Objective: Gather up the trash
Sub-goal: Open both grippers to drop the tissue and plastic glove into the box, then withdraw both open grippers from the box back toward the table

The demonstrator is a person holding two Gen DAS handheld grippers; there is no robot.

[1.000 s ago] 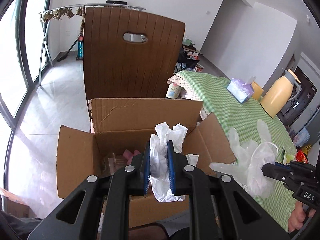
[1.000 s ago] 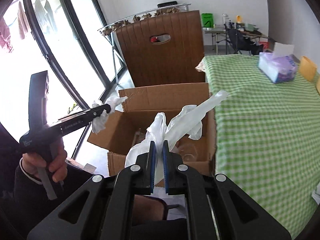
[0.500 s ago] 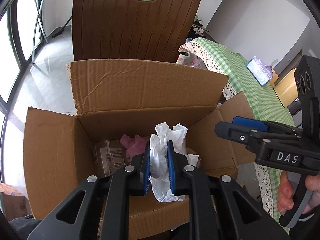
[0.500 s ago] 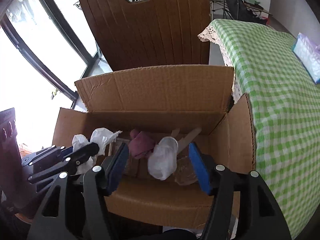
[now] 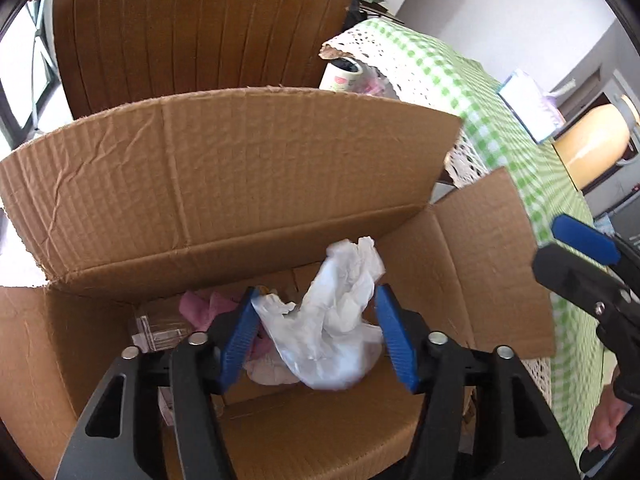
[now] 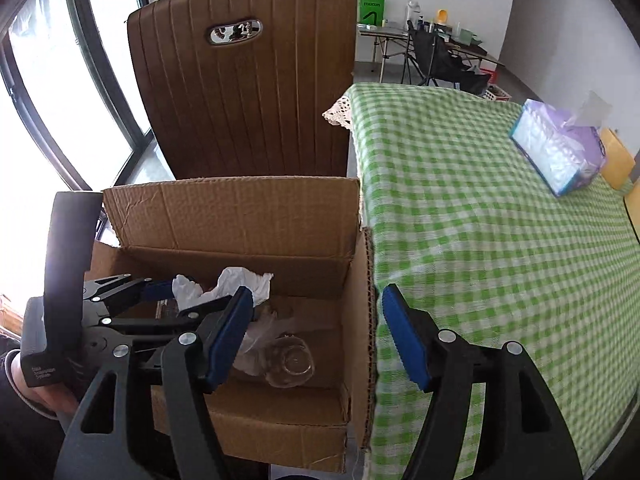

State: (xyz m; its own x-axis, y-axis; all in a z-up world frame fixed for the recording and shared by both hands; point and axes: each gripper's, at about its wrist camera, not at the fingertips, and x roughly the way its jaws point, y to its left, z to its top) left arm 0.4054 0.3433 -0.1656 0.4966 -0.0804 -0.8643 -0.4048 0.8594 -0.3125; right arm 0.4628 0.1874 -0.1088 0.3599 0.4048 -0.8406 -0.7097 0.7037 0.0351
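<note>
An open cardboard box (image 5: 240,184) stands beside the table and also shows in the right wrist view (image 6: 248,216). My left gripper (image 5: 316,328) is open over the box, with a crumpled white tissue (image 5: 336,320) loose between its jaws. In the right wrist view the left gripper (image 6: 160,292) shows with the tissue (image 6: 236,284) at its tips. My right gripper (image 6: 316,328) is open and empty over the box's right wall. Inside lie a clear plastic cup (image 6: 290,364), a clear glove (image 6: 260,332) and pink trash (image 5: 200,308).
A brown chair back (image 6: 248,92) rises behind the box. The green checked tablecloth (image 6: 480,220) lies to the right with a purple tissue pack (image 6: 560,152). A yellow jug (image 5: 592,144) stands on the table. A window (image 6: 48,100) is to the left.
My left gripper has opened and let go of the white tissue over the box. My right gripper, opened half a second ago to drop the glove, has pulled back to the right.
</note>
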